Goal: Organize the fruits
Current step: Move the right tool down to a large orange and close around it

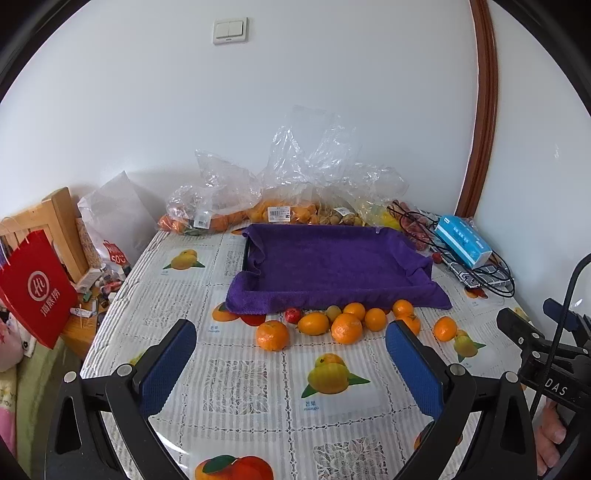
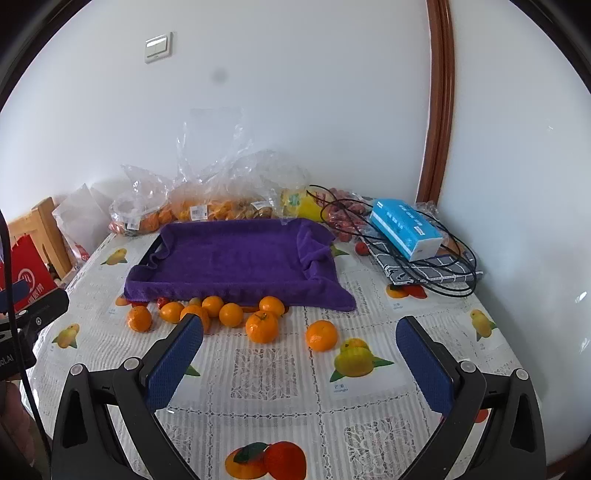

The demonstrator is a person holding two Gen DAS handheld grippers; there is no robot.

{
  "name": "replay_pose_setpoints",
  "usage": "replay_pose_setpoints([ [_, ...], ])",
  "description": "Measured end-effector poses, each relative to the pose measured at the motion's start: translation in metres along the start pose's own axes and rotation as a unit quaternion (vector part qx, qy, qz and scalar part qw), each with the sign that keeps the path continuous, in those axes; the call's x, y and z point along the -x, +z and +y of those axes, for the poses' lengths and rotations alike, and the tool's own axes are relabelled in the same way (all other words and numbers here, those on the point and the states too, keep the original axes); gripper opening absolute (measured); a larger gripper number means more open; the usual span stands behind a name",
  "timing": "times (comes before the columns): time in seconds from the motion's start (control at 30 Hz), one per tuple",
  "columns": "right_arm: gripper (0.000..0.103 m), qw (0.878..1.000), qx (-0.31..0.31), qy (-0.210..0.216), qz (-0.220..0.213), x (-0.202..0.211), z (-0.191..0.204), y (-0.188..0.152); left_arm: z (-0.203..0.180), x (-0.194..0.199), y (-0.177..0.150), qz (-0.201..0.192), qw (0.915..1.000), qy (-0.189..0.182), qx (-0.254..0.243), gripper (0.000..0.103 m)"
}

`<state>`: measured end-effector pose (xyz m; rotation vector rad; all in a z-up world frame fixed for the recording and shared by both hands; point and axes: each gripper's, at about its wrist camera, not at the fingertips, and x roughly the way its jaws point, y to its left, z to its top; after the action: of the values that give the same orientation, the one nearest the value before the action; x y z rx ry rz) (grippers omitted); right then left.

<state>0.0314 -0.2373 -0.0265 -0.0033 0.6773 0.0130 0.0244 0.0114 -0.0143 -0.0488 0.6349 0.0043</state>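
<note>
A table [image 1: 258, 417] covered with a white lace-pattern cloth printed with fruit pictures fills both views, pushed against a white wall [image 1: 332, 92] that carries a double light switch [image 1: 229, 30]. In the middle of the table sits a tray draped in a purple towel [image 1: 332, 262], its hollow bare of fruit. Behind it, against the wall, lie crumpled clear plastic bags [image 1: 295, 177] holding more orange fruit and some brownish ones that may be nuts or longans; the plastic blurs them too much to be sure. To the right of the tray a blue tissue box [image 2: 406, 227] rests on a grey checked cloth under loops of black cable [image 2: 454, 280]. Off the table's left edge stands a red paper bag [image 1: 35, 291].

The left gripper [image 1: 291, 354] hovers above the near part of the table, its blue-padded fingers [image 1: 173, 354] spread wide with nothing between them. The right gripper [image 2: 299, 350] hangs likewise, fingers [image 2: 177, 354] far apart and empty.

The loose fruit lies on the cloth just in front of the tray's near edge: a cluster of tangerines [image 1: 345, 326], several touching one another, with a small red fruit [image 1: 293, 315] tucked close to the towel's hem. One lone tangerine [image 2: 321, 335] sits apart to the right of the cluster, near a printed mango.
</note>
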Motion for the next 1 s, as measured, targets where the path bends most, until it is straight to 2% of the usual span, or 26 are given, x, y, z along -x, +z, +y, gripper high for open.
replay_pose_setpoints([
  [0.1, 0.103, 1.000, 0.003, -0.005, 0.008, -0.017, -0.001, -0.003, 0.005, -0.014, -0.004, 0.009, 1.0000, 0.000, 0.005, 0.103],
  [0.27, 0.103, 1.000, -0.016, 0.020, 0.015, -0.041, -0.007, -0.011, 0.011, -0.039, -0.010, 0.022, 0.9997, 0.012, 0.003, 0.103],
  [0.47, 0.103, 0.999, -0.018, 0.012, 0.024, -0.068, -0.014, -0.018, 0.019, -0.073, -0.016, 0.049, 0.9986, 0.014, 0.010, 0.102],
  [0.53, 0.100, 0.999, -0.018, 0.000, 0.036, -0.080, -0.016, -0.022, 0.021, -0.085, -0.018, 0.061, 0.9980, 0.012, 0.011, 0.102],
  [0.63, 0.091, 0.998, -0.026, -0.013, 0.056, -0.099, -0.025, -0.027, 0.022, -0.106, -0.021, 0.092, 0.9956, -0.009, 0.015, 0.102],
  [0.77, 0.077, 0.996, -0.043, -0.002, 0.081, -0.122, -0.037, -0.034, 0.021, -0.120, -0.024, 0.090, 0.9958, -0.008, 0.017, 0.101],
  [1.0, 0.072, 0.995, -0.040, 0.002, 0.093, -0.148, -0.039, -0.040, 0.026, -0.135, -0.024, 0.093, 0.9955, -0.012, 0.013, 0.101],
])
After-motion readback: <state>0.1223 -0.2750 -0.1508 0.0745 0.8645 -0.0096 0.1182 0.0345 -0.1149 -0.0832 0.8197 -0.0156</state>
